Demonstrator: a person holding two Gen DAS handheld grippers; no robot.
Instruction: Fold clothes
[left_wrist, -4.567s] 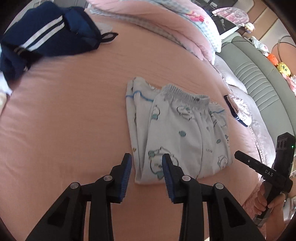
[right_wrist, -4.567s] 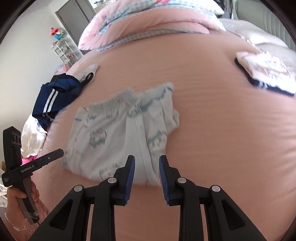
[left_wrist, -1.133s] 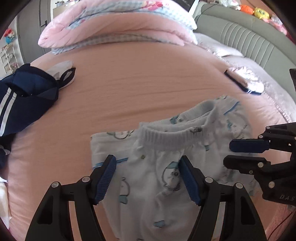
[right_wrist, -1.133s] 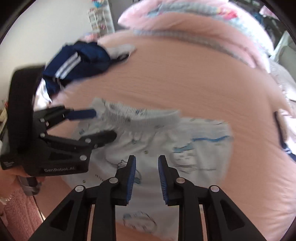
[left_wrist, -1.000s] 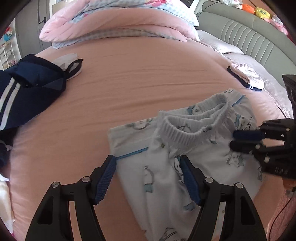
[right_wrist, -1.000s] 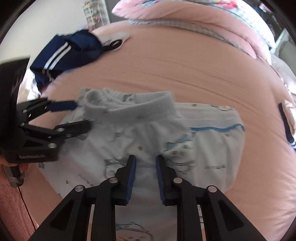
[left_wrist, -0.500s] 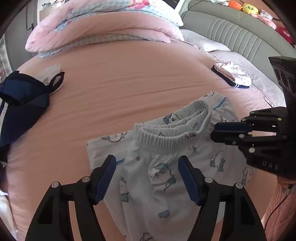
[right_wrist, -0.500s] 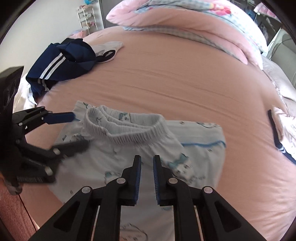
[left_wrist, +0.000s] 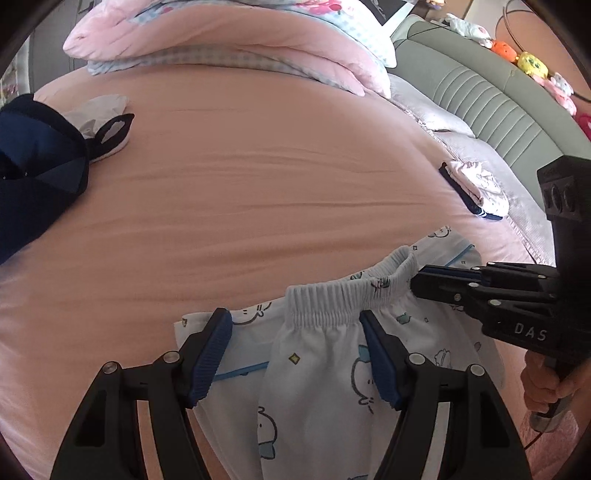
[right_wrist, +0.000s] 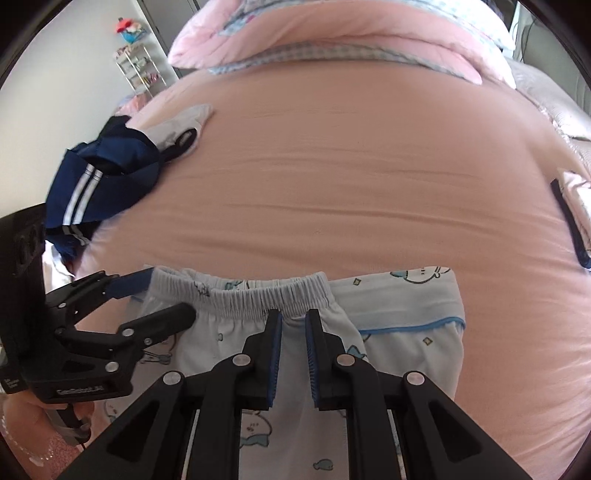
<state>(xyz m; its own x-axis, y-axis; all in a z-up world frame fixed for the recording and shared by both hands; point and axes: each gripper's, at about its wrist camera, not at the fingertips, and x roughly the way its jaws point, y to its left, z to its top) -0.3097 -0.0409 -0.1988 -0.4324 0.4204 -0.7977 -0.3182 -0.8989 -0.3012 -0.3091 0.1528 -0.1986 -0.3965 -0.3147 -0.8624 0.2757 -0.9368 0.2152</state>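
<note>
The little white pants (left_wrist: 332, 373) lie on the pink bed (left_wrist: 258, 184), close to the near edge; the stretchy waistband (right_wrist: 243, 295) faces the pillows (left_wrist: 229, 40). The right gripper (right_wrist: 293, 332) pinches the waistband, its jaws almost together; the left gripper (left_wrist: 295, 354) is spread wide over the cloth, holding nothing. I think the left should grab the waistband's other end; then lift both evenly, so the fold stays flat.

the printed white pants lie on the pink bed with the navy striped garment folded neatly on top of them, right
Not quite. The navy striped garment is not on the printed white pants; it lies crumpled, apart from them, at the far left edge of the pink bed. The right wrist view shows the bare sheet between them.
</note>
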